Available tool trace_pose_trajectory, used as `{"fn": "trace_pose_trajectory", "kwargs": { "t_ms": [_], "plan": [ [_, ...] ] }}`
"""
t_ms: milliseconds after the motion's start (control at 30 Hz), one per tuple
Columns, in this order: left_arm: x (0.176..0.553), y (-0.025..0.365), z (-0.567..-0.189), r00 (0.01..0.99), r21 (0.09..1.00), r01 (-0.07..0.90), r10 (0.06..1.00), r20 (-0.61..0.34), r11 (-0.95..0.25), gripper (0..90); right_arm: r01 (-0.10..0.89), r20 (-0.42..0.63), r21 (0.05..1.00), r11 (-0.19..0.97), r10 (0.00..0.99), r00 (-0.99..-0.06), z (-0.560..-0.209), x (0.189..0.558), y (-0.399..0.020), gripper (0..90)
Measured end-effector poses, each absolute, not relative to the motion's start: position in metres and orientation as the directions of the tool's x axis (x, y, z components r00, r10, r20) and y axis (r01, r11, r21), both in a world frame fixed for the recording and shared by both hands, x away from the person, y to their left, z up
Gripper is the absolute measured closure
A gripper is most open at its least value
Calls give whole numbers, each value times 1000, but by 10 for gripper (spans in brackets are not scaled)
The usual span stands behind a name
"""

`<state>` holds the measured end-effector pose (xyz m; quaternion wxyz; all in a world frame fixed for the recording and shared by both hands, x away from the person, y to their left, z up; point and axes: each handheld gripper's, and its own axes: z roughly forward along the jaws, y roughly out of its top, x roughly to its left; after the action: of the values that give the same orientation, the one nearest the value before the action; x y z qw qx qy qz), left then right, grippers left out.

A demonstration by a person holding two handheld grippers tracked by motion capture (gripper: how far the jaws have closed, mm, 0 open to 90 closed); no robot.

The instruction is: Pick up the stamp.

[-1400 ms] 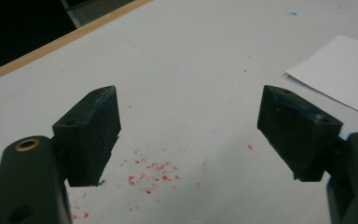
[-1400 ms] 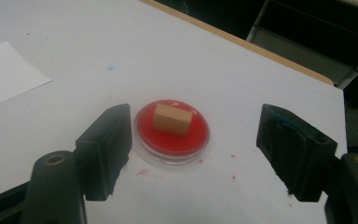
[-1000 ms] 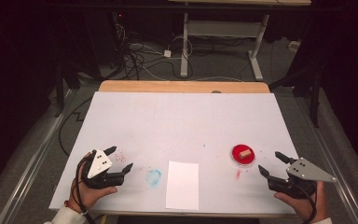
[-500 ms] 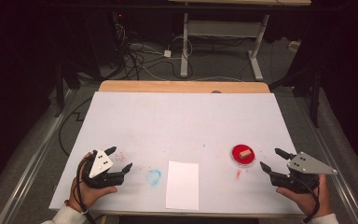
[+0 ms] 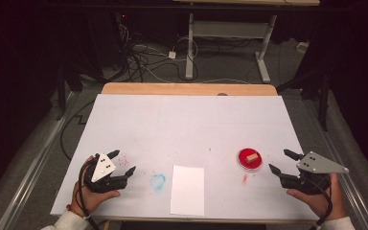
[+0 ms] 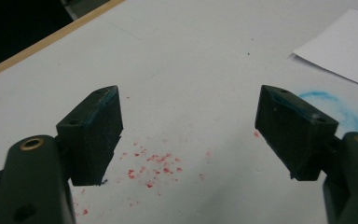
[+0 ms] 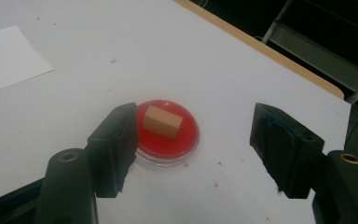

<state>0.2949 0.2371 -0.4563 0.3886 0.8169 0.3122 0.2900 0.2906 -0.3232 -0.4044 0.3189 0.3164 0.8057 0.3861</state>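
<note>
Right gripper (image 5: 280,161) lines up on the red dish (image 5: 248,159) near the table's (image 5: 191,120) right edge, block (image 7: 162,121) sitting in it. Jaws open, just been working, nothing between them. Left gripper (image 5: 122,162) open, idle. Next: ease forward, straddle the block, close.

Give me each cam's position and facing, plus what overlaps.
High view: above the near table edge, facing forward and down; both hands, left hand-held gripper, right hand-held gripper.
Left gripper view: rides that gripper; open jaws over red specks.
Right gripper view: rides that gripper; open jaws facing red dish.
Shared: dish, wooden block, paper sheet.
</note>
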Motion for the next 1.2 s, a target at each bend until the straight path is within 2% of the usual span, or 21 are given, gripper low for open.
{"fn": "trace_pose_trajectory", "kwargs": {
  "t_ms": [833, 1033, 1200],
  "plan": [
    [293, 235, -463, 655, 785, 321, 723, 220, -529, 231, 268, -287, 772, 576, 693, -661, -409, 317, -302, 319],
    [292, 235, -464, 656, 782, 336, 726, 205, -525, 231, 270, -266, 754, 598, 655, -708, -410, 327, -295, 321],
    [292, 234, -464, 661, 779, 321, 716, 224, -539, 231, 273, -296, 654, 706, 570, -766, -412, 340, -283, 339]
  ]
}}
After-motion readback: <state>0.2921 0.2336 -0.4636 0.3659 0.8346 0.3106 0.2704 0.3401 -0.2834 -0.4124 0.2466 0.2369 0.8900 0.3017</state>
